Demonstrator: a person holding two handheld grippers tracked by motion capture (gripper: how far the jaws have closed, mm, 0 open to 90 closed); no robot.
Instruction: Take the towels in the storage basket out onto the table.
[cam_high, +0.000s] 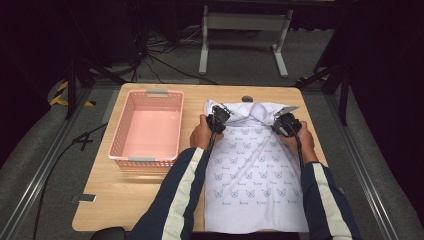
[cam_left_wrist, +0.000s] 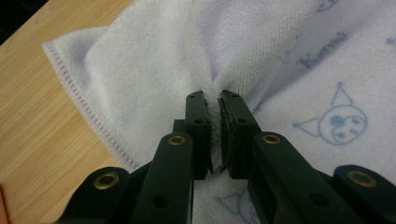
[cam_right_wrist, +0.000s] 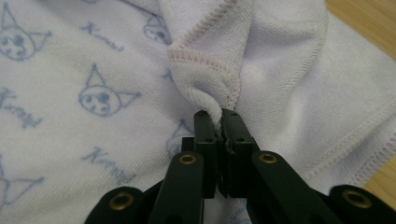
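Note:
A white towel (cam_high: 252, 175) printed with small blue cartoon faces lies on the right half of the wooden table (cam_high: 125, 195); its far end is folded back toward me. My left gripper (cam_high: 218, 119) is shut on a pinched fold of the towel (cam_left_wrist: 154, 56) near the far left corner. My right gripper (cam_high: 285, 123) is shut on a bunched, stitched edge of the towel (cam_right_wrist: 280, 79) near the far right corner. In each gripper view cloth is squeezed between the black pads (cam_left_wrist: 198, 122) (cam_right_wrist: 204, 125).
A pink plastic basket (cam_high: 147, 161), with nothing in it, stands on the left half of the table. A small dark round object (cam_high: 247, 98) sits at the table's far edge. Beyond the table are cables and a white frame (cam_high: 245, 22) on grey floor.

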